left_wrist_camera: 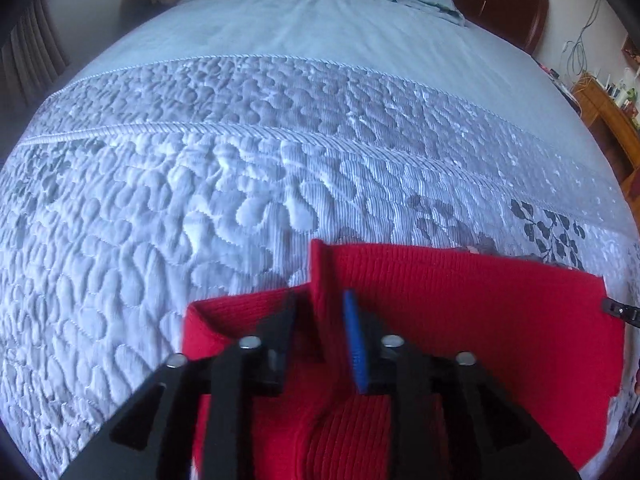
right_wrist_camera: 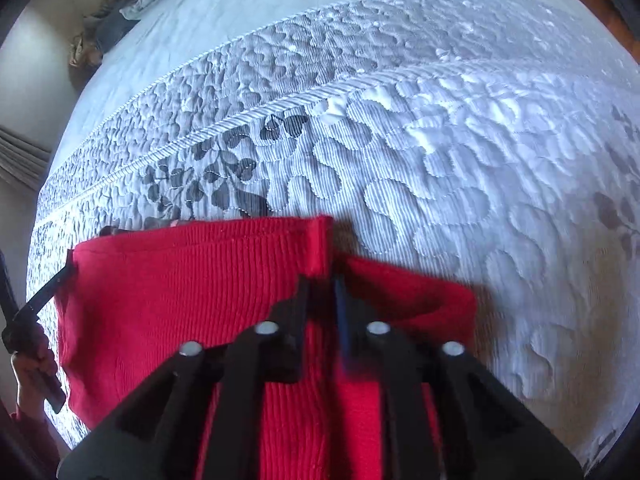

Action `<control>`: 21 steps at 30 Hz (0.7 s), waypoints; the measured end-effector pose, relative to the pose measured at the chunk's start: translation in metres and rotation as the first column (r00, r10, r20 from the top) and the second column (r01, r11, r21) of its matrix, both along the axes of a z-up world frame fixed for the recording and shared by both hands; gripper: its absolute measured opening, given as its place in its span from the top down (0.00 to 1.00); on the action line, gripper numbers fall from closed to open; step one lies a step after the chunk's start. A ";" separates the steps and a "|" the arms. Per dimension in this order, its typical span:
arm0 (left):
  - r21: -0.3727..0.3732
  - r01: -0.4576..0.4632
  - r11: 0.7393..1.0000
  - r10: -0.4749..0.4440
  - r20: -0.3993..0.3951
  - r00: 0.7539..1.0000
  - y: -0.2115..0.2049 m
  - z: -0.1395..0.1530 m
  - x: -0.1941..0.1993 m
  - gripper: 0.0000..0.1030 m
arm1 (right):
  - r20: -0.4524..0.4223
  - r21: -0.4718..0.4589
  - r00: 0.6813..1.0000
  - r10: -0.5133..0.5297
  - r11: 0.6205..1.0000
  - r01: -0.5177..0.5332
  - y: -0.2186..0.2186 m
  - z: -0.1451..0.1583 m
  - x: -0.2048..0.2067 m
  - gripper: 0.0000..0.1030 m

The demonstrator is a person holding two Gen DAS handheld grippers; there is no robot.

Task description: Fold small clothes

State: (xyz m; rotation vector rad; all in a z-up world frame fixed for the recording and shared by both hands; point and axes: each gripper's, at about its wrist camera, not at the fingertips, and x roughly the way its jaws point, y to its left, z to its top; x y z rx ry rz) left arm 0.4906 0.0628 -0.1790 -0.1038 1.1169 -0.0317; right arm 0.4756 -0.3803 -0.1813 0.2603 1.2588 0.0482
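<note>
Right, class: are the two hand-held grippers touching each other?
Apart. The left wrist view shows the left hand-held gripper at one end of the red garment and the right hand-held gripper at the other.

A red ribbed knit garment point(left_wrist_camera: 460, 300) is filling the lower frame in both views. The quilted bedspread point(left_wrist_camera: 200, 208) is showing pale blue-grey with fine stripes, pebble stitching and dark grey leaf prints point(right_wrist_camera: 208, 176). Black gripper fingers point(left_wrist_camera: 280, 332) are carrying a blue pad point(left_wrist_camera: 356, 344). A brown headboard point(left_wrist_camera: 504, 4) is sitting upper right.
</note>
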 end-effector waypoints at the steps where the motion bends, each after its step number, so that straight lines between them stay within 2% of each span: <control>1: 0.005 -0.019 1.000 0.019 0.004 1.000 0.005 0.011 -0.011 0.34 | 0.014 -0.013 1.000 0.001 1.000 -0.001 0.000 0.008 -0.006 0.62; 3: 0.011 -0.046 0.999 0.046 -0.006 0.999 0.018 0.029 -0.039 0.25 | 0.050 -0.036 0.998 0.031 0.999 -0.030 0.000 0.030 -0.029 0.52; 4: -0.029 -0.036 0.999 0.035 -0.014 0.999 0.029 0.037 -0.060 0.21 | 0.053 -0.033 0.997 0.048 0.998 -0.046 -0.001 0.040 -0.045 0.41; 7: -0.131 -0.035 0.991 0.025 -0.075 0.997 0.052 0.042 -0.115 0.16 | 0.015 -0.009 0.995 0.099 0.995 -0.099 -0.003 0.054 -0.098 0.35; 9: -0.182 -0.051 0.982 0.028 -0.130 0.991 0.061 0.033 -0.147 0.16 | -0.041 0.006 0.991 0.127 0.992 -0.127 -0.001 0.048 -0.134 0.34; 12: -0.223 -0.078 0.972 0.035 -0.191 0.981 0.064 0.015 -0.171 0.16 | -0.099 0.030 0.986 0.135 0.991 -0.133 0.002 0.033 -0.167 0.34; 15: -0.250 -0.090 0.964 0.033 -0.224 0.974 0.055 0.001 -0.186 0.16 | -0.125 0.070 0.986 0.114 0.992 -0.106 0.002 0.020 -0.177 0.34; 18: -0.269 -0.064 0.961 0.008 -0.206 0.978 0.038 -0.001 -0.187 0.16 | -0.160 0.150 0.983 0.088 0.987 -0.064 0.001 0.004 -0.174 0.33; 21: -0.321 -0.043 0.946 -0.032 -0.226 0.974 0.022 -0.004 -0.183 0.17 | -0.166 0.145 0.983 0.082 0.988 -0.058 0.010 -0.003 -0.170 0.36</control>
